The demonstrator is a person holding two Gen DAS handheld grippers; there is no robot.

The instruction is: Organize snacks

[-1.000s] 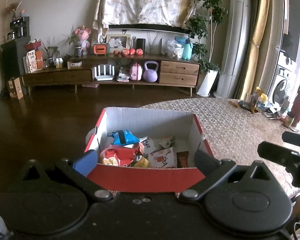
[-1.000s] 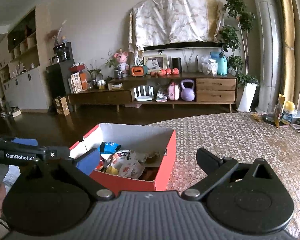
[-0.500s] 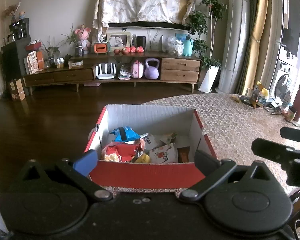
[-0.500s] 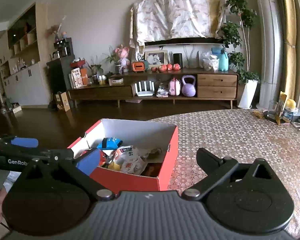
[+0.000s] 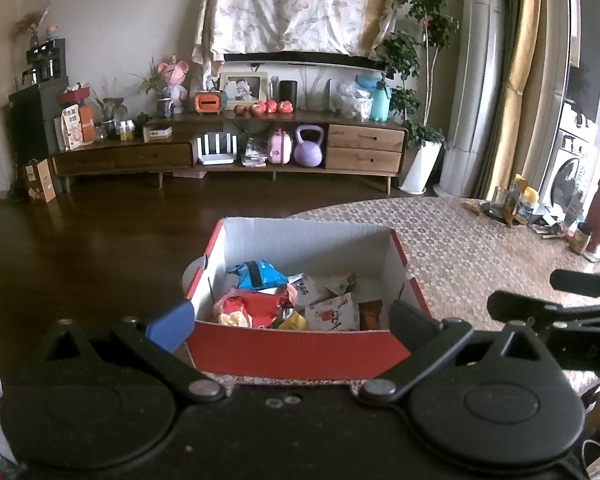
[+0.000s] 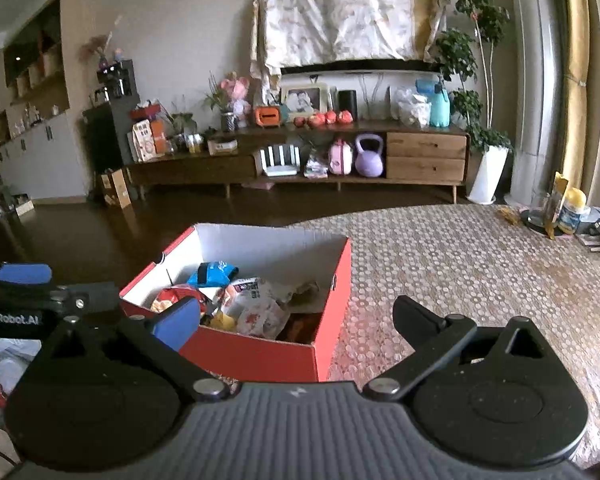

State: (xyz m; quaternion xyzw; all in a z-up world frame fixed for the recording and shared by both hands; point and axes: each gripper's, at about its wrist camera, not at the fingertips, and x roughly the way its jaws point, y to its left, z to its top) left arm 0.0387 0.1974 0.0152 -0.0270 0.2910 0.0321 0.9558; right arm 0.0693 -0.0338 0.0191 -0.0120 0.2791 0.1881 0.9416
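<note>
Left gripper [image 5: 290, 322] spread wide, holding nothing, hanging near the red cardboard box [image 5: 296, 346]. Right gripper [image 6: 296, 316] spread wide too, empty, off to the right of the box. Box sitting at the near left edge of the patterned table [image 6: 480, 264], open on top. Inside: a blue snack bag [image 5: 260, 274] at the far left, a red snack bag [image 5: 256, 308] nearer, a white packet [image 5: 334, 312] beside it. Far behind, a long wooden TV cabinet [image 5: 228, 152] along the wall.
</note>
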